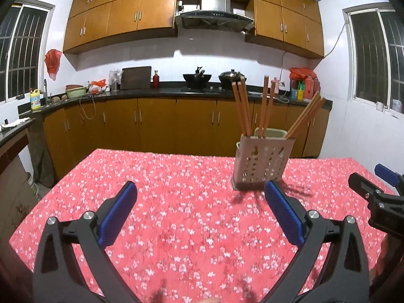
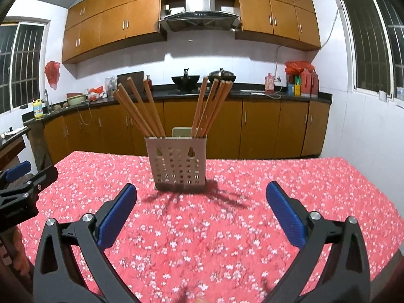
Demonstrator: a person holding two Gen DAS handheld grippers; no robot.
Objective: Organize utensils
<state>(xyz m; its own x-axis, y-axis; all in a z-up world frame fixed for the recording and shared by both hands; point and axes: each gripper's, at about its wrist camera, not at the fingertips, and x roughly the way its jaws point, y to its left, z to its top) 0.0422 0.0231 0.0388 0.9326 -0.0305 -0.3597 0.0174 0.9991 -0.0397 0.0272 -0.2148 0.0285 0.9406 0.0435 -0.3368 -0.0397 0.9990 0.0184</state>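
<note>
A pale perforated utensil holder [image 1: 262, 162] [image 2: 179, 161] stands upright on the table with the red flowered cloth [image 1: 176, 217] [image 2: 227, 227]. Several wooden chopsticks [image 1: 242, 108] [image 2: 141, 108] stick out of it, leaning left and right. My left gripper [image 1: 200, 189] is open with nothing between its blue pads; the holder is ahead of its right finger. My right gripper [image 2: 202, 192] is also open and holds nothing, and faces the holder from a short way back. Each gripper shows at the edge of the other's view: the right gripper [image 1: 373, 197], the left gripper [image 2: 25, 186].
Behind the table runs a dark kitchen counter [image 1: 164, 88] with wooden cabinets [image 1: 156, 123], woks on a stove [image 1: 197, 78], bottles [image 1: 305, 87] and a sink area [image 1: 45, 96] at left. Windows [image 2: 371, 43] flank the room. The far table edge lies just behind the holder.
</note>
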